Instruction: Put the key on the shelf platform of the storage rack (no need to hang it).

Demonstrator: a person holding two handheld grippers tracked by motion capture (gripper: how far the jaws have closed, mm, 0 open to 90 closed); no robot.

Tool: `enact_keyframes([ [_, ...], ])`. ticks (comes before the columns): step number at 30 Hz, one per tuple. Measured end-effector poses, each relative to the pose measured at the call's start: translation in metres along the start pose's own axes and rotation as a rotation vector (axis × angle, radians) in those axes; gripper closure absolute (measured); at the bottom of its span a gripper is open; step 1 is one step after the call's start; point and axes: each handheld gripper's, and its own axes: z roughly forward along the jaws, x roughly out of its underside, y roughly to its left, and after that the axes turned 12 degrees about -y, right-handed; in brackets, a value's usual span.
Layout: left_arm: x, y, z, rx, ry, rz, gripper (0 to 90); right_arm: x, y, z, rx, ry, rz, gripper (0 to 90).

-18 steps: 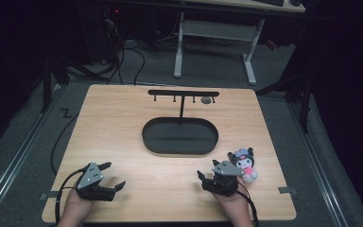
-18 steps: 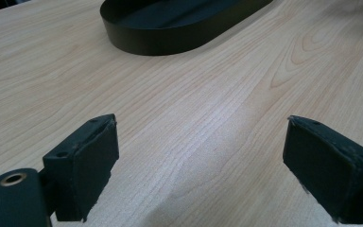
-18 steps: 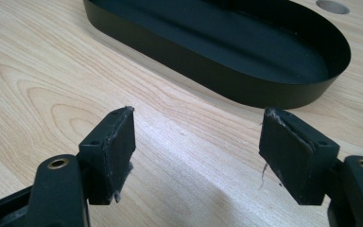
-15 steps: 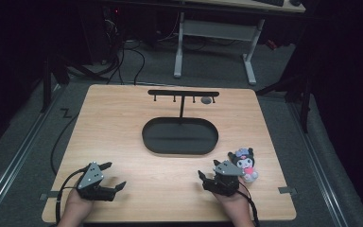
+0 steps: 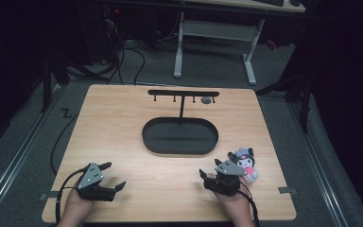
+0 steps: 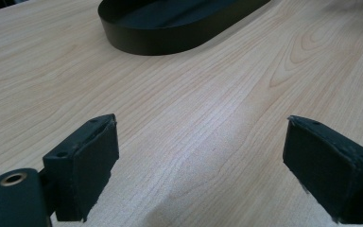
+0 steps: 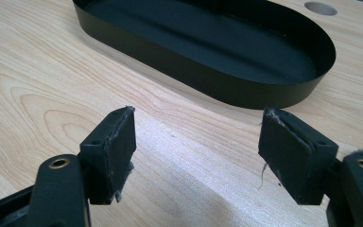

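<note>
Hardly anything has moved since the earlier frames: we see the table [image 5: 123, 123] and black oval tray [image 5: 179, 135] unchanged, and both grippers, left [image 5: 109, 177] and right [image 5: 207, 177], resting spread and empty, the plush toy [image 5: 244, 162] just beside the right one.

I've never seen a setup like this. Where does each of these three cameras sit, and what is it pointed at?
High view: above the person's side, looking forward and down on the table, both hands, left tool, right tool and a plush toy.
Left gripper view: rides the left tool, looking along its open jaws over bare wood.
Right gripper view: rides the right tool, facing the same way.
All three share the black oval tray.
</note>
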Motion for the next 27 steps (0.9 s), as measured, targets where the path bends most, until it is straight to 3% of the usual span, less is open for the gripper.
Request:
enact_keyframes([
  [11,0.0,0.0,0.0,0.0,0.001,-0.001,11.9,0.0,-0.003,-0.001,0.009,0.01,0.003,28.1],
  [16,0.0,0.0,0.0,0.001,0.001,0.0,11.9,-0.002,-0.004,-0.002,0.003,0.044,0.001,26.7],
  [27,0.001,0.0,0.0,-0.001,0.009,0.0,12.0,-0.002,-0.011,-0.003,-0.002,0.091,0.044,23.9],
])
